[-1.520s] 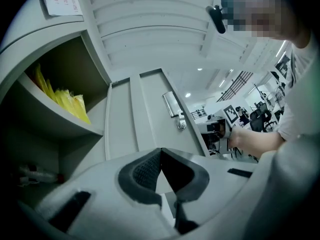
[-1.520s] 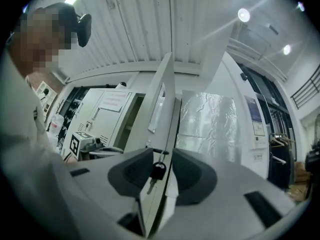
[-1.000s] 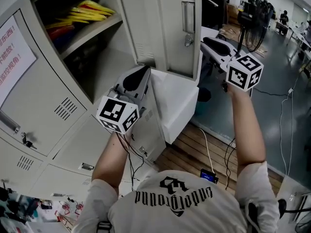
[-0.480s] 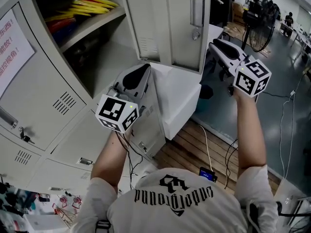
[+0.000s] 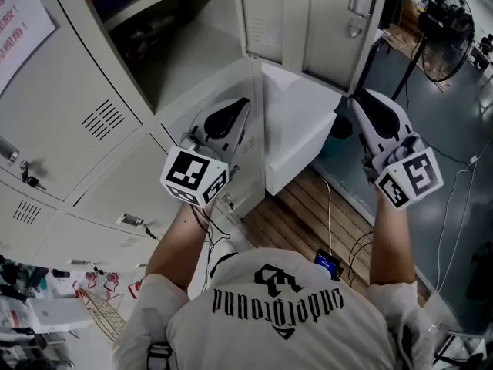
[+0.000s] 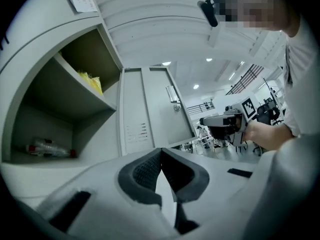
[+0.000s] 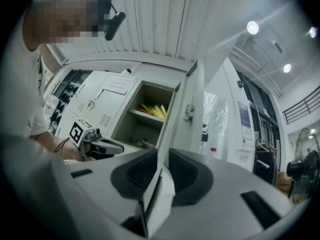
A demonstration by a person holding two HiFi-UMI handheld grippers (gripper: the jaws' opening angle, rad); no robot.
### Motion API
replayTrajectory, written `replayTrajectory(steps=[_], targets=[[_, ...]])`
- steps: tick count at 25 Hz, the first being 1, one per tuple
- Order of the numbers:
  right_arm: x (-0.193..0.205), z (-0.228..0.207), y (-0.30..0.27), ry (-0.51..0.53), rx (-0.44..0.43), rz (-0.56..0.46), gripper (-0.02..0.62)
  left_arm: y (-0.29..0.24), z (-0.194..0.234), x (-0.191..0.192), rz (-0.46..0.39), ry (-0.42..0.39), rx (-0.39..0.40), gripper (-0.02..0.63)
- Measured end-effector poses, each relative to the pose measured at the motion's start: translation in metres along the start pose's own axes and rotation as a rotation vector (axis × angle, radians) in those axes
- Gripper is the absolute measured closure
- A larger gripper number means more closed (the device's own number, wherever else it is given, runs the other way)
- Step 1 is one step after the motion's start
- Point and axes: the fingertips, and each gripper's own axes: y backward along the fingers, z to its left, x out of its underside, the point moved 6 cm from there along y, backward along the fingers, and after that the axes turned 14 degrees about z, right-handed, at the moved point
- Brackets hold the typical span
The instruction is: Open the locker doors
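The grey locker bank (image 5: 69, 106) fills the left of the head view. One upper door (image 5: 308, 21) stands swung open, its handle (image 5: 358, 6) at the top; the compartment (image 5: 177, 45) behind it is exposed. My left gripper (image 5: 235, 108) hangs below that compartment, shut with nothing between its pads (image 6: 161, 153). To the right of the open door and below its handle is my right gripper (image 5: 368, 99). Its jaws have just been closing and stand a little apart (image 7: 162, 156), with nothing gripped. The door's edge (image 7: 182, 109) shows beyond them.
Yellow items (image 6: 90, 81) lie on the open locker's shelf, and a bottle-like thing (image 6: 47, 148) lies on its floor. A white panel (image 5: 300, 129) juts out below the open door. Wooden slats (image 5: 308, 222), a cable and a fan (image 5: 447, 45) are at the right.
Both grippers have sunk lower in the head view. The right one has dropped down and away from the open door's handle, and the lockers have shifted upward in the picture.
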Motion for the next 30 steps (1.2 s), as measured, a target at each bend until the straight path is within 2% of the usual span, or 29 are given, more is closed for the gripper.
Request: replayTrajectory(steps=[4, 11, 17, 21, 26, 30], targets=[[0.026, 0.042, -0.023, 0.051, -0.075, 0.029, 0.517, 0.020, 0.000, 0.033, 0.019, 0.020, -0.040, 0.598], [0.084, 0.115, -0.084, -0.021, -0.296, 0.093, 0.514, 0.088, -0.005, 0.097, 0.099, 0.069, -0.182, 0.598], [0.122, 0.184, -0.126, -0.063, -0.450, 0.109, 0.506, 0.142, -0.010, 0.148, 0.138, 0.152, -0.265, 0.598], [0.141, 0.222, -0.151, -0.060, -0.538, 0.116, 0.497, 0.164, -0.015, 0.167, 0.184, 0.212, -0.302, 0.598], [0.155, 0.259, -0.183, -0.047, -0.623, 0.134, 0.479, 0.191, -0.011, 0.189, 0.188, 0.190, -0.348, 0.598], [0.163, 0.279, -0.208, -0.032, -0.674, 0.171, 0.460, 0.199, -0.012, 0.198, 0.220, 0.241, -0.361, 0.598]])
